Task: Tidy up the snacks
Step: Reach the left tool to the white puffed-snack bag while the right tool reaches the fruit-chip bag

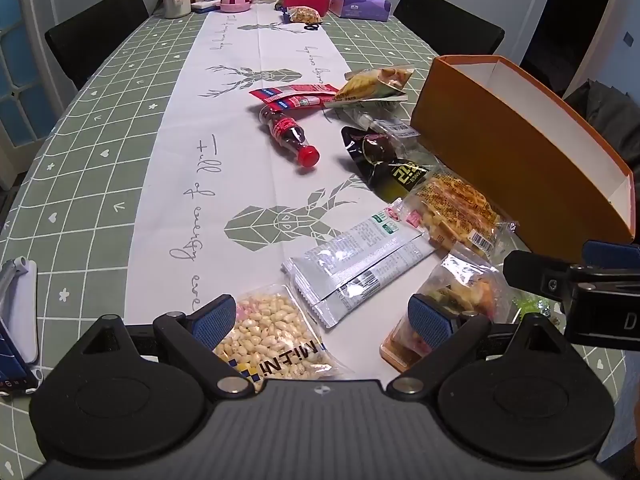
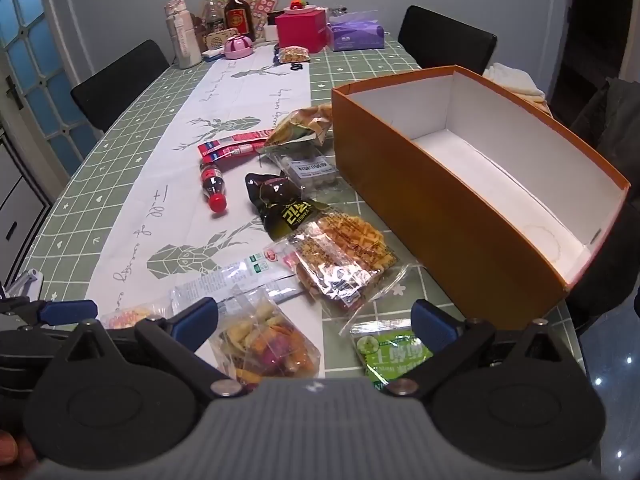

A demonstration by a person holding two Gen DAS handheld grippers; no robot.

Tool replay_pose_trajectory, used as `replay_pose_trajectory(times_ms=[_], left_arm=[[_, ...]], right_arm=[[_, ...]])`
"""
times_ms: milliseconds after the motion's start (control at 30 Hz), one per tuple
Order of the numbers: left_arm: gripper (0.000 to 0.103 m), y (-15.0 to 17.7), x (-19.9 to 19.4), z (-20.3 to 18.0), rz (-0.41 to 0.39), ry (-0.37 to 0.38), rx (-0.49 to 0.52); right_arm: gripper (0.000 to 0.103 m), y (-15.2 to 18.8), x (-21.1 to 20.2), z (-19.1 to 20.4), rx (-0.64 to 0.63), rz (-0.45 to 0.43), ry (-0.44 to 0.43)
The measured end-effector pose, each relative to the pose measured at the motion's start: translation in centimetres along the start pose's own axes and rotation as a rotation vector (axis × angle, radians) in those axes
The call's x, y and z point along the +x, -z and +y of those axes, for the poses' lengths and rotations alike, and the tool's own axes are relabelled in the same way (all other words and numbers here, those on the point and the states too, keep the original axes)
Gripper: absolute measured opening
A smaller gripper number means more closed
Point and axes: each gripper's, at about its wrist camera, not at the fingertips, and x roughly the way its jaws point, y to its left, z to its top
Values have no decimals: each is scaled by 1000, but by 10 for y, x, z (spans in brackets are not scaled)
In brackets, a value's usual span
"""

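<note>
Dining table (image 2: 120, 152) with green checked cloth and white runner, in a room with dark chairs.

Nearest, under the left gripper (image 1: 320, 316): spread fully wide, holding nothing, above a popcorn bag (image 1: 268, 332). Same with the right gripper (image 2: 316, 320): wide apart, empty, over a mixed-chips bag (image 2: 264, 340), a green packet (image 2: 390, 354) just beside.

Further ahead: waffle pack (image 2: 344, 256), dark pouch (image 2: 280, 204), small cola bottle (image 2: 214, 188). To the right, the orange box (image 2: 440, 208), still empty.

Risks, probably: slippery film escaping the pads, crushing chips, bottle rolling if nudged, two grippers colliding, being close together.
</note>
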Motion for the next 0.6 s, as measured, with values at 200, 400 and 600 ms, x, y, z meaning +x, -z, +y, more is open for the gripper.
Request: replay_pose_trajectory(times_ms=[200,400,600], left_arm=[[103,0,6,10,13,-14,-2],[103,-1,16,18,24,-12,-16],[103,3,20,25,52,-10,-45]], right_arm=[[100,-10,7,-4,-49,-16,0],[100,-18,4,2,-184,-94,-93],[100,-12,12,4,-323,-130,-150]])
